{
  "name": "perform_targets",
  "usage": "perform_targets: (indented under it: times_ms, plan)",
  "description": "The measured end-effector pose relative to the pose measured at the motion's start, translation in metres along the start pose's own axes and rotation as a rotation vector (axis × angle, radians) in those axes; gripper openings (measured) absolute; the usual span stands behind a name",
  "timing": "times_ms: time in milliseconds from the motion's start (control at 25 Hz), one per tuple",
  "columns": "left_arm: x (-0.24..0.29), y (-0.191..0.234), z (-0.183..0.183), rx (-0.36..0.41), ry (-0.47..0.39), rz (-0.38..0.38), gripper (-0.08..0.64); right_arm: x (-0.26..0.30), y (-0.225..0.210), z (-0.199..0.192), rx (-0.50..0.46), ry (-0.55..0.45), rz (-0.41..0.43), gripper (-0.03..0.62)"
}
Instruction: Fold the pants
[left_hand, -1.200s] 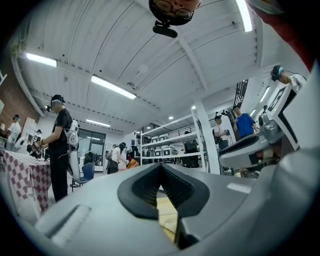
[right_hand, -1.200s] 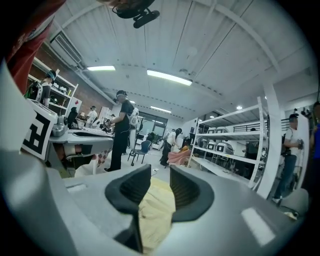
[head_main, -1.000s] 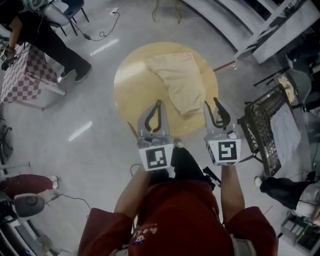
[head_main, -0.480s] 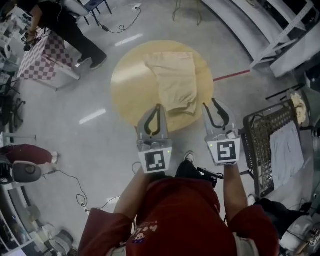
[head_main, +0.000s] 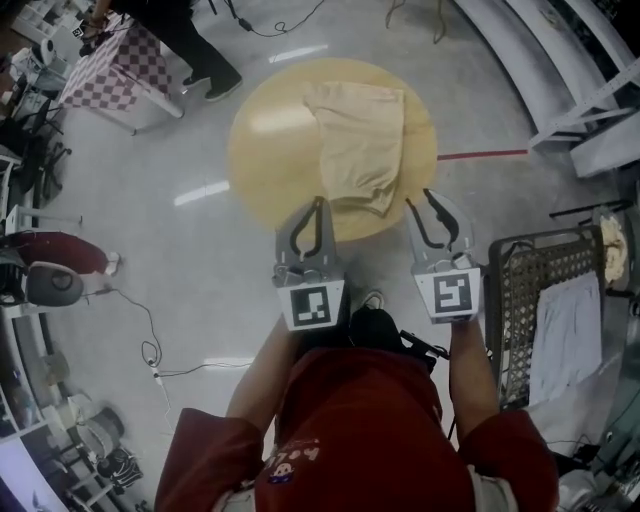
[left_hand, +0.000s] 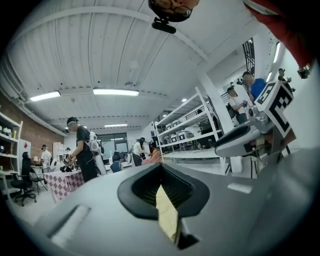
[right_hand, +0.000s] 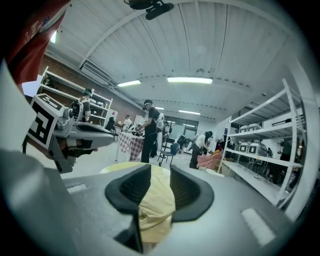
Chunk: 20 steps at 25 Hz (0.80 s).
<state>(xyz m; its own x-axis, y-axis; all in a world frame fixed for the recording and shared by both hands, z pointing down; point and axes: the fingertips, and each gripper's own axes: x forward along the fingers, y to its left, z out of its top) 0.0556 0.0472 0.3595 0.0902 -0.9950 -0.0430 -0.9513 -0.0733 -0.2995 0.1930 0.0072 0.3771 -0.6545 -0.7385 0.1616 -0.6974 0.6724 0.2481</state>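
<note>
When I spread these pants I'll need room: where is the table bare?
The table's left half is bare, from the pants' left edge to the rim. A thin strip is free along the near rim, by the left gripper. The right half is crowded: the pants cover it nearly to the rim, near the right gripper.

Pants (head_main: 358, 140): pale tan cloth, lying flat on the round yellow tabletop (head_main: 262, 150), on its right half as the head view shows it. Legs laid together in one long band. Wider end toward the far rim, narrower end toward the near rim, the band slightly slanted. Near end rumpled, with soft creases; the rest lies fairly smooth.
</note>
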Motion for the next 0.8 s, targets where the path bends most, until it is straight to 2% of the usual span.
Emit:
perform_targets:
  times_ms: [120, 280, 360, 480, 680, 800]
  plan:
    - [0.002, -0.009, -0.024, 0.03, 0.068, -0.05, 0.008, 0.01, 0.012, -0.018, -0.034, 0.058, 0.046, 0.12]
    - [0.013, -0.027, -0.064, 0.046, 0.186, -0.142, 0.106, 0.029, 0.026, -0.044, -0.1, 0.147, 0.114, 0.12]
    - [0.017, -0.039, -0.087, 0.078, 0.26, -0.208, 0.139, 0.037, 0.033, -0.063, -0.129, 0.208, 0.158, 0.12]
    - [0.022, -0.05, -0.119, 0.165, 0.356, -0.332, 0.182, 0.051, 0.049, -0.087, -0.204, 0.331, 0.237, 0.12]
    - [0.029, -0.07, -0.176, 0.302, 0.505, -0.539, 0.223, 0.069, 0.075, -0.138, -0.345, 0.499, 0.406, 0.175]
    - [0.035, -0.078, -0.198, 0.325, 0.574, -0.615, 0.235, 0.078, 0.079, -0.163, -0.406, 0.576, 0.476, 0.186]
